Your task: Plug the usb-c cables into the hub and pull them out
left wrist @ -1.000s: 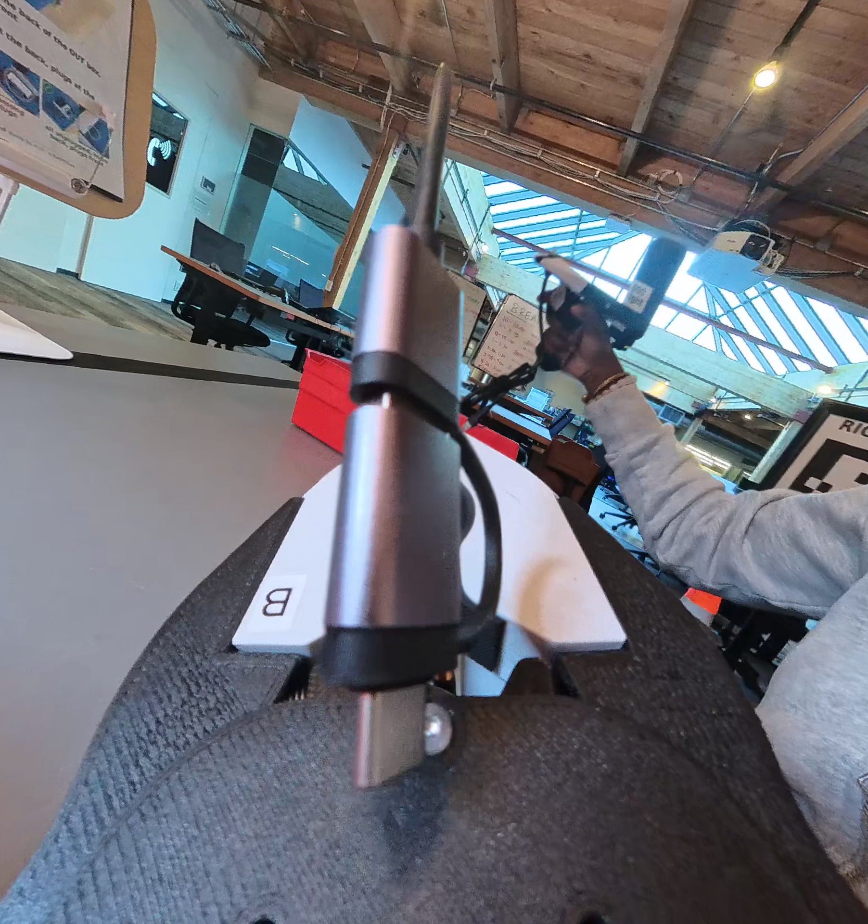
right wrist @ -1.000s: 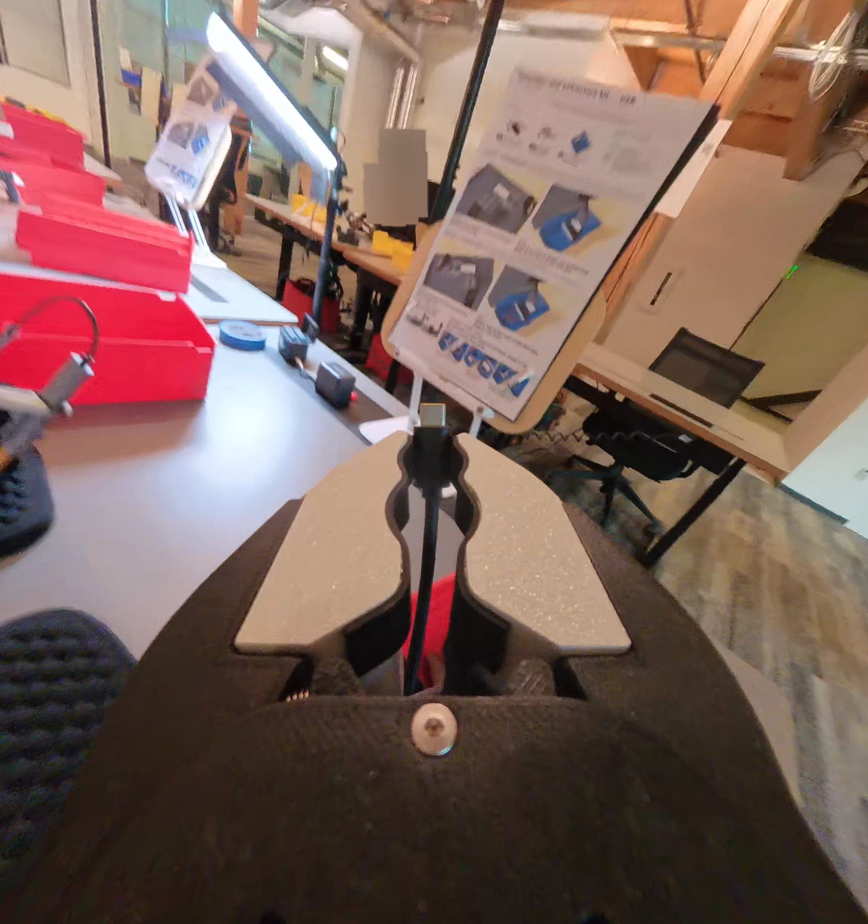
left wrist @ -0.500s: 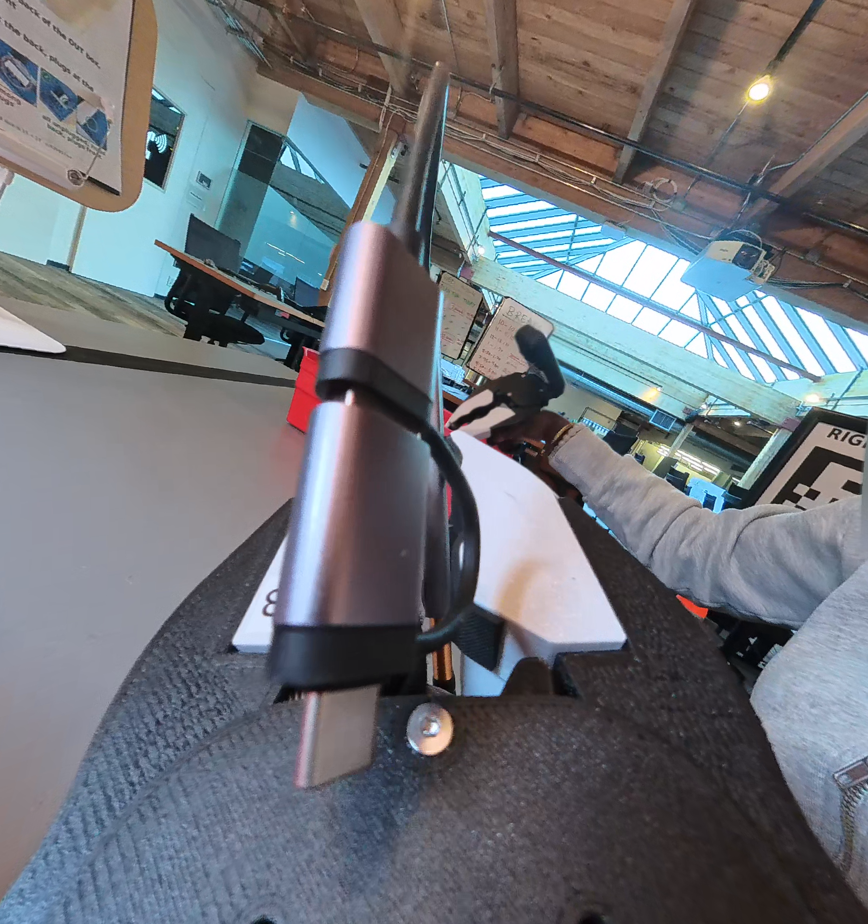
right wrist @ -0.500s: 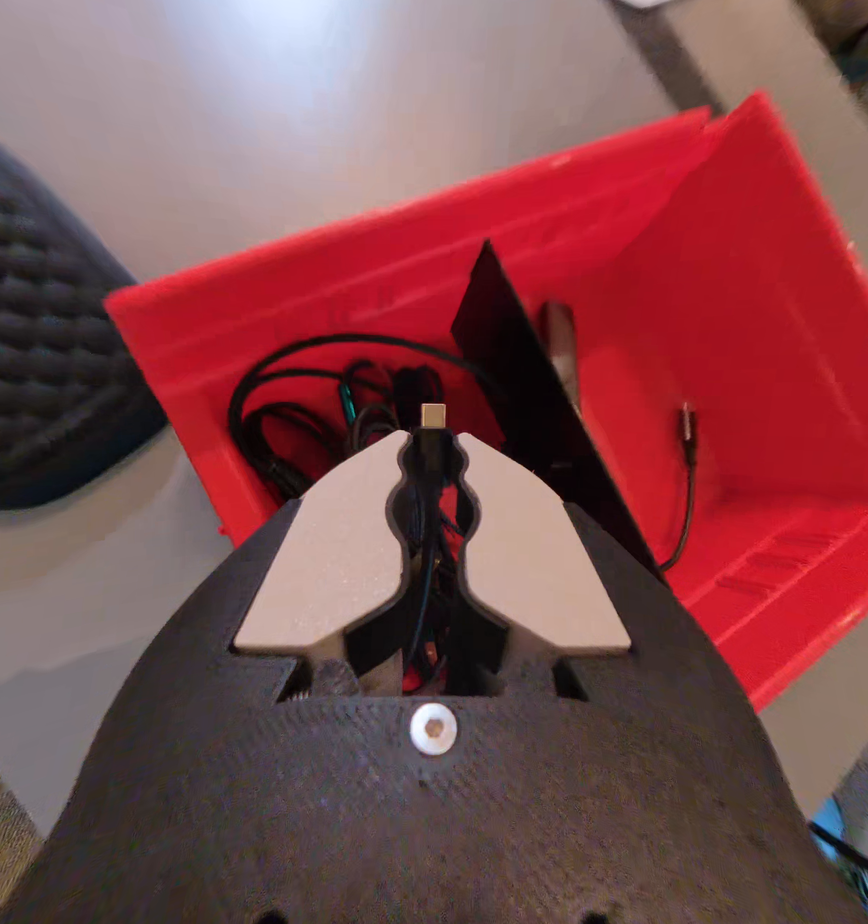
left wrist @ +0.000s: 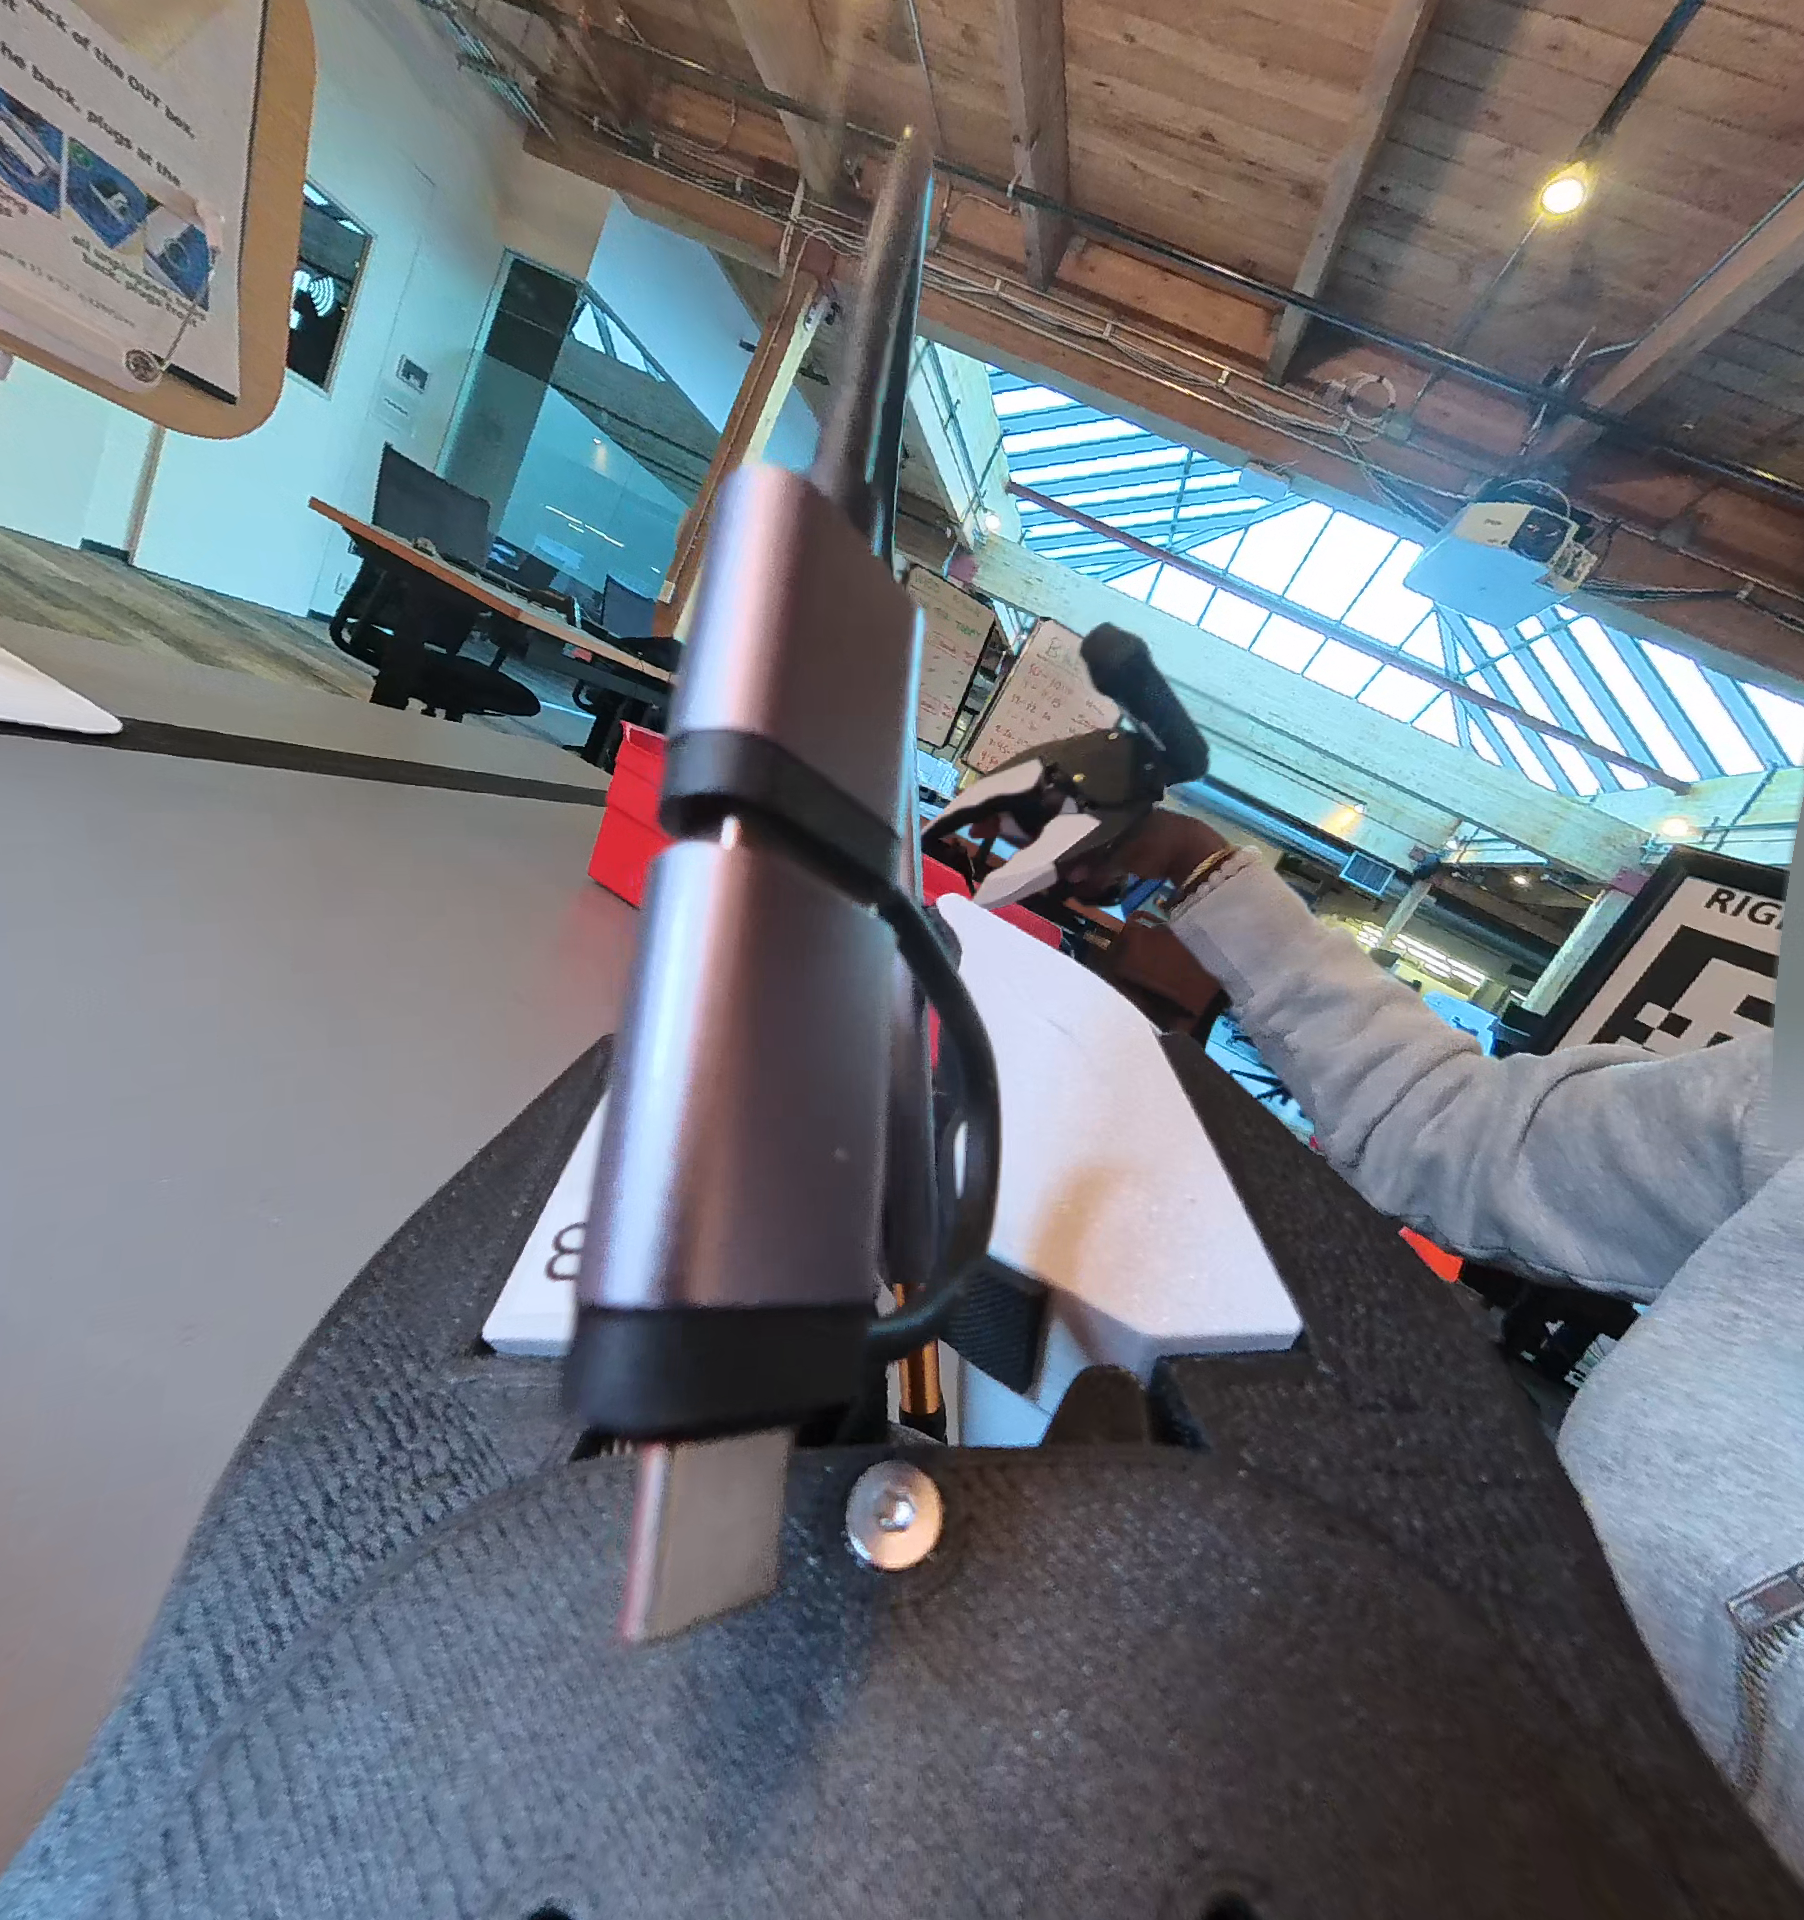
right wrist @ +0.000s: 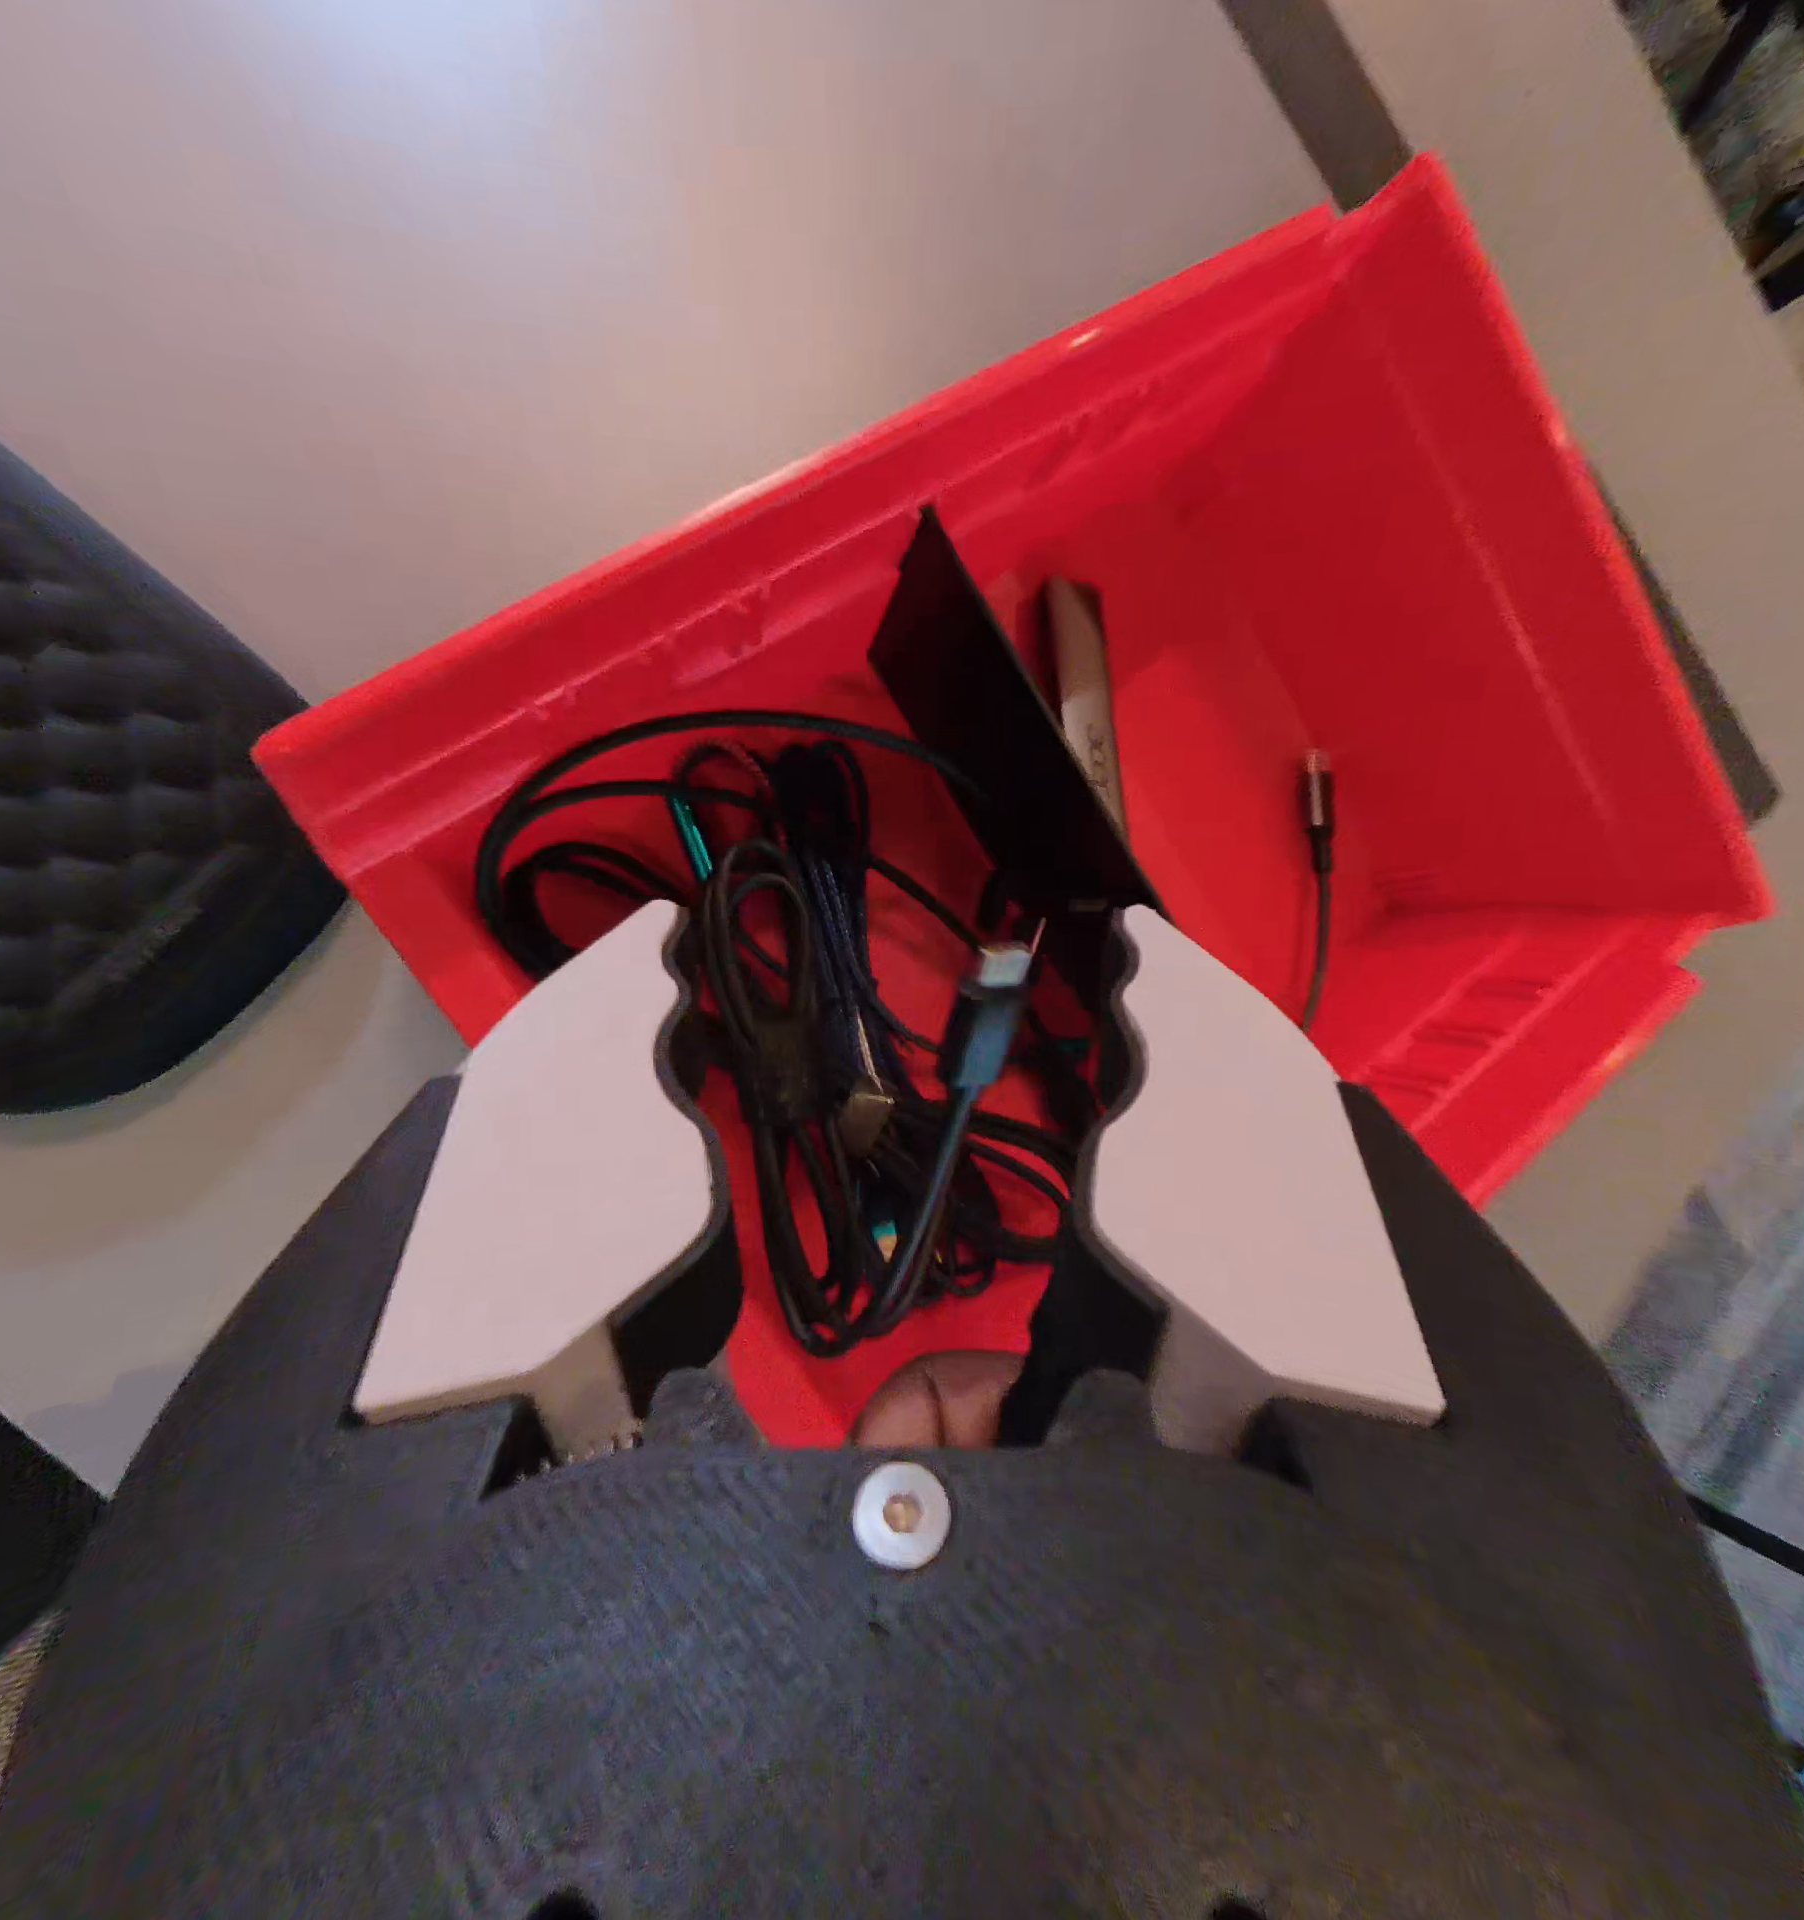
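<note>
Since half a sec ago: my right tongs [right wrist: 898, 935] spread wide, usb-c cable [right wrist: 981, 1023] freed, dropping into red bin [right wrist: 1500, 540] w/ cable tangle, left of divider. Left tongs [left wrist: 877, 1039] clamp hub [left wrist: 763, 1039] upright. Cable light, floppy; grab by stiff plug.

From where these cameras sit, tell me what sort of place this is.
Likely an open-plan office or lab workspace: desks with monitors, a ceiling projector under exposed wooden beams, and a red parts bin of cables.
</note>
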{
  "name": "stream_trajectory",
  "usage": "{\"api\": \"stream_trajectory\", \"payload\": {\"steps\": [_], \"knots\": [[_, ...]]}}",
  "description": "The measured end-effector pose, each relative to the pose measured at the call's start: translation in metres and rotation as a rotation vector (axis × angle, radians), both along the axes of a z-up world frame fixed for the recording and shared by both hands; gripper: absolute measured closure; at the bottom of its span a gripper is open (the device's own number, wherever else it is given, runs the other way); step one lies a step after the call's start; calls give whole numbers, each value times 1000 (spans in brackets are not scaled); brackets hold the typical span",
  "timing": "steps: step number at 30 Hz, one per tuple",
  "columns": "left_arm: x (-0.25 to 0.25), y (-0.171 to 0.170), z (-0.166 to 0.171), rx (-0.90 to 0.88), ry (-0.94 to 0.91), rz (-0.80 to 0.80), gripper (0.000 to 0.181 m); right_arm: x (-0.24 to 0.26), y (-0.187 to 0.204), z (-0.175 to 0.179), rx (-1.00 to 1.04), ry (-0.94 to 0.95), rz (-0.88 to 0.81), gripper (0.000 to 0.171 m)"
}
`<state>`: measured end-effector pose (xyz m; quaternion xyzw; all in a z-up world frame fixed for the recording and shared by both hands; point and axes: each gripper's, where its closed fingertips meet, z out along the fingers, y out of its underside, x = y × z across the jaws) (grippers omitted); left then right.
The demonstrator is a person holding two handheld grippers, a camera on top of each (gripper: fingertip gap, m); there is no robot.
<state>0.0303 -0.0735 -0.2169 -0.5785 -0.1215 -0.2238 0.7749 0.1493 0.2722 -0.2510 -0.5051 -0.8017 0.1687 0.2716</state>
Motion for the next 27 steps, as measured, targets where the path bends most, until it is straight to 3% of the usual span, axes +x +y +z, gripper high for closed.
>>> {"api": "stream_trajectory", "payload": {"steps": [3, 7, 11, 13, 16, 19, 27], "knots": [[0, 0, 0, 2, 1, 3, 173, 12, 2, 11, 31, -9, -22, 121], [-1, -1, 0, 5, -2, 4, 173, 33, 14, 7, 89, -66, -128, 109], [-1, 0, 0, 4, -3, 3, 173, 50, 19, 2, 74, -31, -247, 114], [0, 0, 0, 2, -3, 2, 173, 52, 4, -14, 9, -54, -235, 118], [-1, 0, 0, 3, -6, 3, 173, 49, 1, -46, 82, -127, -230, 108], [-1, 0, 0, 5, -7, 3, 173, 37, 7, -64, 167, -139, -205, 137], [-2, -1, 1, 11, -19, 0, 173, 39, 19, -65, 154, -216, -59, 152]]}}
